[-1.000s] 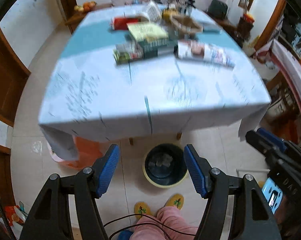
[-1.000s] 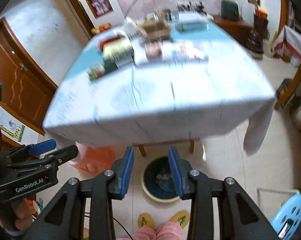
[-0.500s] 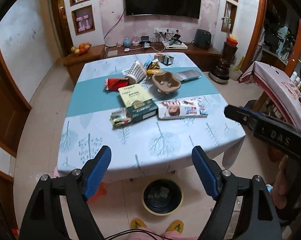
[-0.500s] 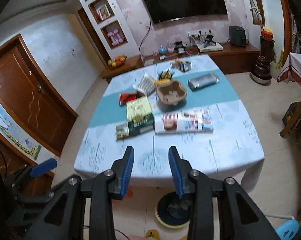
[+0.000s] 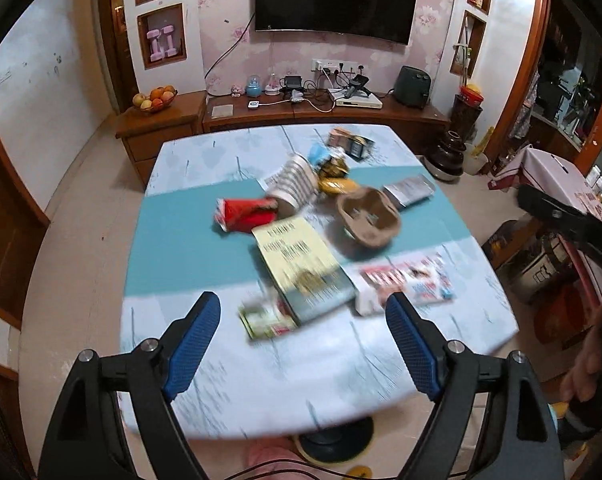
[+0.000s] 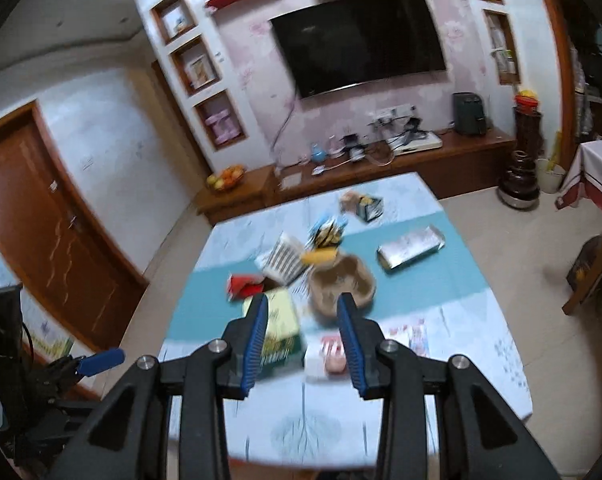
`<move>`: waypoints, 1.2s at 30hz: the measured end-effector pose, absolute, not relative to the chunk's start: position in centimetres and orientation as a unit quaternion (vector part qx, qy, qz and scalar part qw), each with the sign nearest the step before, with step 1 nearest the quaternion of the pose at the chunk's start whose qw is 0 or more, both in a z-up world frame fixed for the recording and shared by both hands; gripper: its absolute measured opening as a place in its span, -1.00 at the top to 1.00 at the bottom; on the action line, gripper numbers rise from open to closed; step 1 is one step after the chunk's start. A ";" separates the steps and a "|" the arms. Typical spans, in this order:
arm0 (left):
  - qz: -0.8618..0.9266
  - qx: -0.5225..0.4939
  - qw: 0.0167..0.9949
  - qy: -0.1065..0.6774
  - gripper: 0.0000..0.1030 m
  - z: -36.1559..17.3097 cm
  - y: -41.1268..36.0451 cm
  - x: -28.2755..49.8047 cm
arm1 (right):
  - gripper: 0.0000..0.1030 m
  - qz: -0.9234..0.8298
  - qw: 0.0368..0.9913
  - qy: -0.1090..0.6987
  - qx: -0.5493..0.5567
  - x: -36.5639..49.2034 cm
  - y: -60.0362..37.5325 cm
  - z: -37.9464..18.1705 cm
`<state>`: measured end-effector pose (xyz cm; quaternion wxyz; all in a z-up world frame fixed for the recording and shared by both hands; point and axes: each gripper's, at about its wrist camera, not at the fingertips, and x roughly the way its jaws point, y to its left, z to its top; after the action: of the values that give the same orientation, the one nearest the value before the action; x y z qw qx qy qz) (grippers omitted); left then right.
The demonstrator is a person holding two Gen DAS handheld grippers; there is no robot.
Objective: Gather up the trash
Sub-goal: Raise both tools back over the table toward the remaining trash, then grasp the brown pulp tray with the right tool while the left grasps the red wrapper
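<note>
Trash lies in the middle of the table (image 5: 205, 240): a red wrapper (image 5: 245, 214), a striped paper cup (image 5: 297, 184) on its side, a brown pulp tray (image 5: 367, 216), a yellow wrapper (image 5: 335, 186), a silver packet (image 5: 409, 190) and a small green packet (image 5: 267, 320). Among them lie a yellow-green book (image 5: 301, 264) and a magazine (image 5: 405, 280). My left gripper (image 5: 303, 308) hovers over the near part of the table, wide open and empty. My right gripper (image 6: 301, 304) hangs above the table, pointing at the pulp tray (image 6: 341, 284) and book (image 6: 281, 324), its jaws narrowly apart with nothing between them.
A dark bin with a yellow rim (image 5: 333, 440) stands on the floor, half hidden under the table's near edge. A low wooden cabinet (image 5: 301, 116) with a fruit bowl (image 5: 155, 98) runs along the far wall. A cloth-covered side table (image 5: 557, 172) stands at the right.
Both grippers have risen from above the floor bin to above the tabletop, and the views now look across the table. The left jaws have spread wider. The right jaws look unchanged.
</note>
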<state>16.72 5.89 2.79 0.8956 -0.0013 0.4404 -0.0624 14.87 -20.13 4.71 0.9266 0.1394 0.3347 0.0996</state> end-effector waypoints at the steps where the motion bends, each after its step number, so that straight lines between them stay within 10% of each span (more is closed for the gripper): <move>1: -0.062 0.003 0.895 0.442 -0.62 2.6 6.6 18.2 | 0.30 0.091 0.927 0.336 0.140 15.9 -20.0 4.7; 36: -0.269 0.249 0.735 0.571 -0.62 -13.7 10.1 44.5 | 0.30 -0.115 0.763 0.586 0.248 34.8 -18.6 -16.0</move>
<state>44.51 10.07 -13.74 0.7350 0.2488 0.5707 -0.2688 34.79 -18.60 -16.05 0.7629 0.2477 0.5859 -0.1152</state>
